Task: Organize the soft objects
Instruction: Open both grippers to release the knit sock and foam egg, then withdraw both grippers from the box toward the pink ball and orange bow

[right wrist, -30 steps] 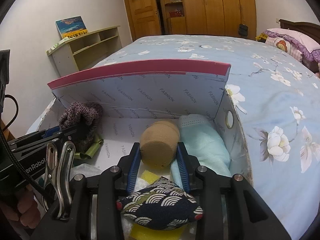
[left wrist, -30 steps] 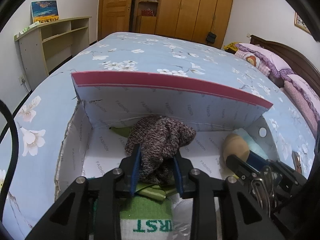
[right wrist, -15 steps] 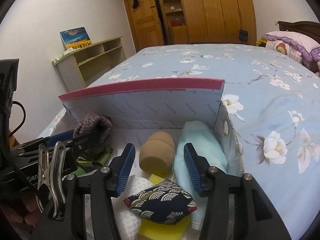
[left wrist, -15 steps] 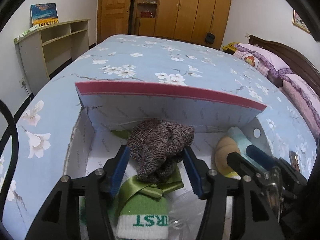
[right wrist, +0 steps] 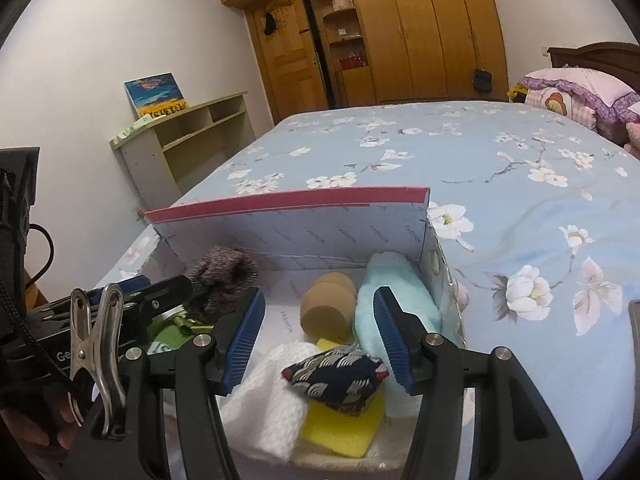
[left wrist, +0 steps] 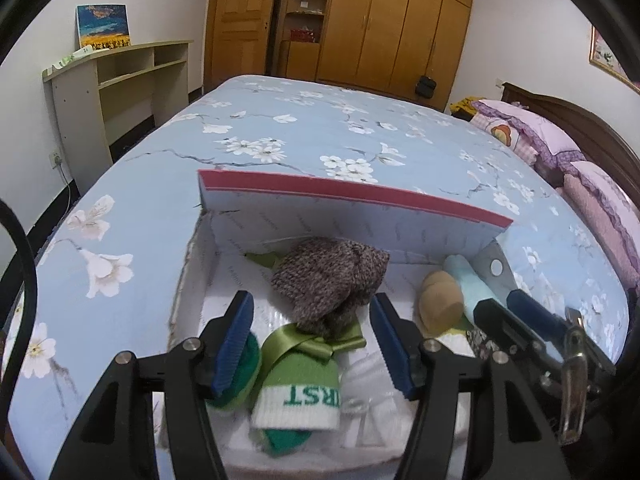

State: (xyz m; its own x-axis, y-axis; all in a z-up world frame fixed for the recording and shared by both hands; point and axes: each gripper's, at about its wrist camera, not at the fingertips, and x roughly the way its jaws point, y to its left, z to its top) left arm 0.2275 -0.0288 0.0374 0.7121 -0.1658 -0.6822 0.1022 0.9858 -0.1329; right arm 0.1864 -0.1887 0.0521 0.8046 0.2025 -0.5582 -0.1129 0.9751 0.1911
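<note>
Left wrist view: left tongs (left wrist: 312,342) opening, blue pads apart, gripping nothing. Brown knitted sock bundle (left wrist: 330,280) lying free in cardboard box (left wrist: 192,264), beyond and between the pads, touching neither. Below it, green ribbon bow (left wrist: 308,338) on green-and-white sock (left wrist: 298,390) with cuff lettering; part of green sock hidden behind left pad. Right side of box: tan rolled sock (left wrist: 440,300) just beside light blue rolled cloth (left wrist: 466,280). Raised box flap with red edge (left wrist: 352,196) blocking sight of bed cover directly behind. Right tongs body crossing lower right corner, covering that end of box.

Right wrist view: right tongs (right wrist: 320,338) opening, holding nothing. Tan rolled sock (right wrist: 326,308) standing beyond the pads, clear of both. Light blue rolled cloth (right wrist: 394,300) against right box wall, partly behind right pad. Near the pads: dark wave-patterned pouch (right wrist: 338,374) on yellow sponge (right wrist: 340,426), white knit cloth (right wrist: 272,396) alongside. Steel spring clip (right wrist: 96,344) on left tongs body at left edge. Box resting on floral blue bed (right wrist: 500,168).
</note>
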